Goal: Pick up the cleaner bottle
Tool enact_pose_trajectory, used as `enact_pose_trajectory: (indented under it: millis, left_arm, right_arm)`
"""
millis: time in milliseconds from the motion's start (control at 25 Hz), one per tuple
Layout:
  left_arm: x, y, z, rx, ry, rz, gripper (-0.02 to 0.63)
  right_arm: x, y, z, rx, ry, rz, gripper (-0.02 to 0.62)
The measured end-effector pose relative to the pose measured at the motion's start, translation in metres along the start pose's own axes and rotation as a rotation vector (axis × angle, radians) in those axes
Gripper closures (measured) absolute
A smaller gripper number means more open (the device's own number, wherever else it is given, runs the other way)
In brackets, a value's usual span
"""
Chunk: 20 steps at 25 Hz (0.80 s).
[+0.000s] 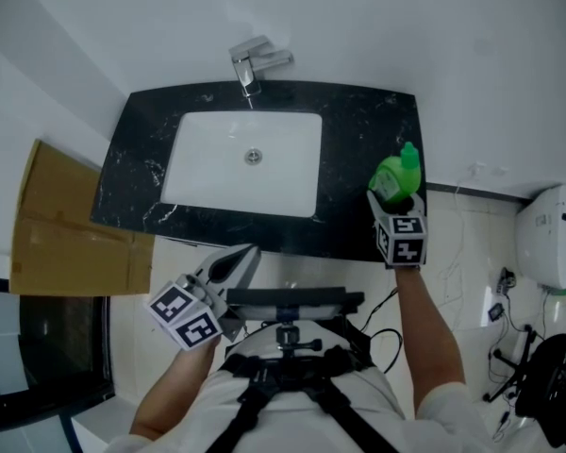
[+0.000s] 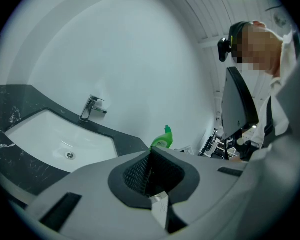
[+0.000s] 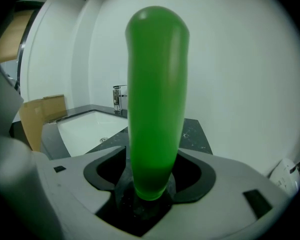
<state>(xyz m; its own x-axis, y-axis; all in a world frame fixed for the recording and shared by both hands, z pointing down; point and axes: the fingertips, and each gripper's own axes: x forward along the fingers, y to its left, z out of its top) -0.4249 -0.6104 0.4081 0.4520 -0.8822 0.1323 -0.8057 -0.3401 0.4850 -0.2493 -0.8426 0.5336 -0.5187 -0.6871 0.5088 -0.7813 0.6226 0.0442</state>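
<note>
A: State of the right gripper (image 1: pixel 394 201)?
B: Clamped on the cleaner bottle (image 1: pixel 394 179). Right gripper view shows both jaws pinching the green body, and the bottle fills the centre of that view
A: Where's the bottle?
B: Right end of the black countertop (image 1: pixel 354 130), near the front right corner, right of the white sink (image 1: pixel 208 163). In the head view its cap end points toward the wall. Can't tell if the base touches the countertop, the gripper covers it
A: And the left gripper (image 1: pixel 241 259)?
B: Jaws pressed together, ribbed pads meeting in the left gripper view. It's held low in front of the countertop's front edge, close to the person's body and well apart from the bottle. Its camera sees the bottle past the jaw tips, at the far end of the countertop
A: Anything else around?
B: Chrome faucet (image 1: pixel 253 64) on the wall side of the sink, drain (image 1: pixel 253 157) mid-basin. Brown cardboard (image 1: pixel 61 225) just left of the countertop
</note>
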Motion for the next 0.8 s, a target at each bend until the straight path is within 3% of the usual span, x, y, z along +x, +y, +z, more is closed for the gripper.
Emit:
enact_pose_trajectory:
  millis: [800]
  left_arm:
    - [-0.006, 0.006, 0.005, 0.02, 0.047, 0.072, 0.612]
  right_arm:
    - [0.03, 0.001, 0.004, 0.055, -0.115, 0.052, 0.319]
